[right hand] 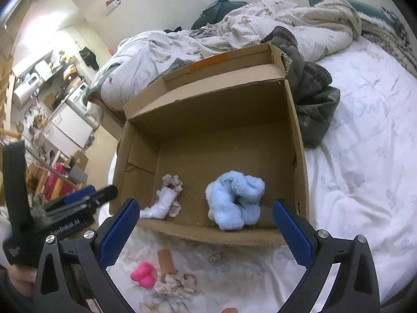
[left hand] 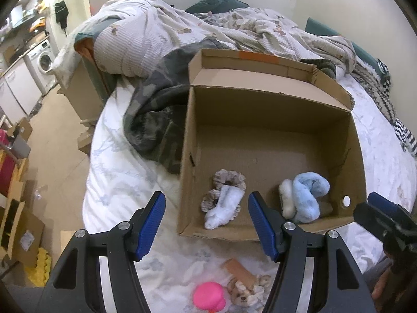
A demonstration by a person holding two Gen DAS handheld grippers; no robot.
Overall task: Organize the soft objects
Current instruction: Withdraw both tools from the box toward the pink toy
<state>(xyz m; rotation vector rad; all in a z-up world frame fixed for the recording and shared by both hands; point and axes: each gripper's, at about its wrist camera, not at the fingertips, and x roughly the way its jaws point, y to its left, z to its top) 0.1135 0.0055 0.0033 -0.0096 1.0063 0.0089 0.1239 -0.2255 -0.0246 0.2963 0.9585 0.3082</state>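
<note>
An open cardboard box (left hand: 338, 120) (right hand: 135, 140) sits on the white bed. Inside near its front wall lie a light blue fluffy sock (left hand: 307, 195) (right hand: 234, 198), a white sock (left hand: 224, 206) (right hand: 163, 206) and beige scrunchies (left hand: 229, 178) (right hand: 172, 181). In front of the box on the sheet lie a pink soft toy (left hand: 208, 297) (right hand: 143, 274), a brown tube (left hand: 238, 271) (right hand: 165, 260) and a beige bear scrunchie (left hand: 247, 290) (right hand: 177, 283). My left gripper (left hand: 207, 224) is open and empty above the box's front edge. My right gripper (right hand: 206, 232) is open and empty too, over the same edge.
A crumpled duvet (left hand: 161, 31) and a dark camouflage blanket (left hand: 156, 120) (right hand: 312, 99) lie behind and beside the box. The bed's left edge drops to a floor with cardboard boxes (left hand: 23, 234). A washing machine (left hand: 43, 60) stands far left.
</note>
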